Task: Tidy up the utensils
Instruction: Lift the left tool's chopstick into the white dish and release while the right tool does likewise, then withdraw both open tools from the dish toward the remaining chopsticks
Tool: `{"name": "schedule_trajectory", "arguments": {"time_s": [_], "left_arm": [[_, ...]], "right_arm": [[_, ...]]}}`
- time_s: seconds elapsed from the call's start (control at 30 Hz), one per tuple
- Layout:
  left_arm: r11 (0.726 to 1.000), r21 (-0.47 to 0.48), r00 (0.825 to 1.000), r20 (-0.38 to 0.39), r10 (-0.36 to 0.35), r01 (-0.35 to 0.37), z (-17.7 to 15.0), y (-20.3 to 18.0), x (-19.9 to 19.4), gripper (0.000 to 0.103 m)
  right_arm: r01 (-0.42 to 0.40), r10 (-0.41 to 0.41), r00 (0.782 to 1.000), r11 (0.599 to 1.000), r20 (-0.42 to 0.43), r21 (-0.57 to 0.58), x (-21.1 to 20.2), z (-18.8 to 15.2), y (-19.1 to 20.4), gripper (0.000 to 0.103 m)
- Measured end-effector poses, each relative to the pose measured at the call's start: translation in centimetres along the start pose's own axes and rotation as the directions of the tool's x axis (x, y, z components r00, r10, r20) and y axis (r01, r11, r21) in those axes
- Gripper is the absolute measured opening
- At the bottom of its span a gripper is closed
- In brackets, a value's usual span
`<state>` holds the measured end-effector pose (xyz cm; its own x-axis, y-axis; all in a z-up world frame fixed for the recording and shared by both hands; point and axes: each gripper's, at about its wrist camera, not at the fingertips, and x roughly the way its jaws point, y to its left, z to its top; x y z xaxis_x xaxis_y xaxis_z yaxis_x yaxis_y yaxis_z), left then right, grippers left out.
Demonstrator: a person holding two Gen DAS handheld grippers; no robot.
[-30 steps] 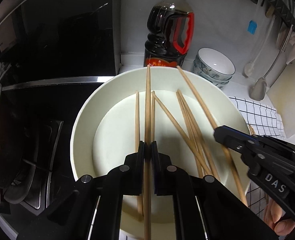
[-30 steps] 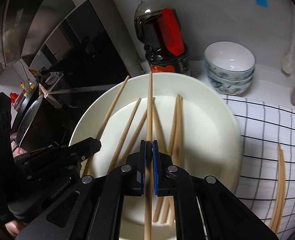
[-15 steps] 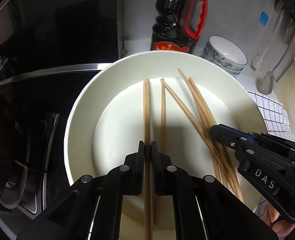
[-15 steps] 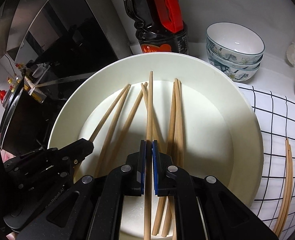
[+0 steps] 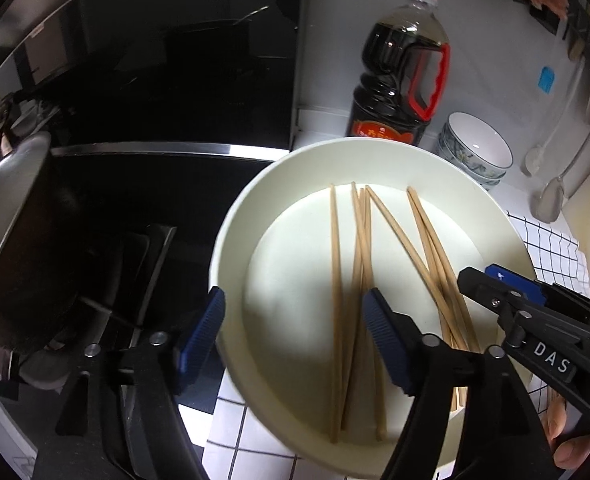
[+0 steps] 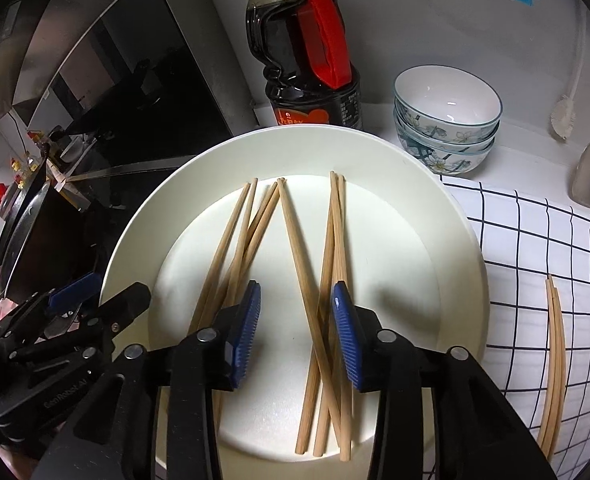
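Both wrist cameras look steeply down, close, sharing the plate (image 5: 231, 248) of chopsticks (image 6: 295, 248).

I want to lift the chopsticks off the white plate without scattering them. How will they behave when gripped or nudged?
The chopsticks look thin, straight and wooden, so probably stiff and light. They lie crossed and overlapping on the smooth white plate, so nudging one will likely shift others. Slender sticks may roll or slide on that glossy surface.
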<state>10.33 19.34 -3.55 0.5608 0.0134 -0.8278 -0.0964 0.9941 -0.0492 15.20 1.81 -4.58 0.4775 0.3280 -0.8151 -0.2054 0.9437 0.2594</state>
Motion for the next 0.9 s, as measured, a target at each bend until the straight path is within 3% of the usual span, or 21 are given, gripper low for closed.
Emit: {"name": "schedule_trajectory", "arguments": {"time_s": [0.13,0.53,0.9], "left_arm": [[1.0,-0.005,1.0,-0.003,0.009,-0.009,-0.3,0.3,-0.7,0.083],[0.999,-0.03,1.0,-0.004,0.017,-0.017,-1.9,0.0,-2.8,0.088],[1.0,-0.023,1.0,-0.018,0.006,-0.006,-3.8,-2.9,-5.7,0.088]], "right_arm": [[-0.005,0.005,1.0,1.0,0.01,-0.001,-0.8,-0.2,0.0,0.046],[-0.013,0.013,1.0,1.0,0.021,-0.002,-3.3,-2.1,-0.4,0.052],[-0.023,0.023,0.999,1.0,0.041,-0.006,-7.2,-5.0,-2.6,0.059]]}}
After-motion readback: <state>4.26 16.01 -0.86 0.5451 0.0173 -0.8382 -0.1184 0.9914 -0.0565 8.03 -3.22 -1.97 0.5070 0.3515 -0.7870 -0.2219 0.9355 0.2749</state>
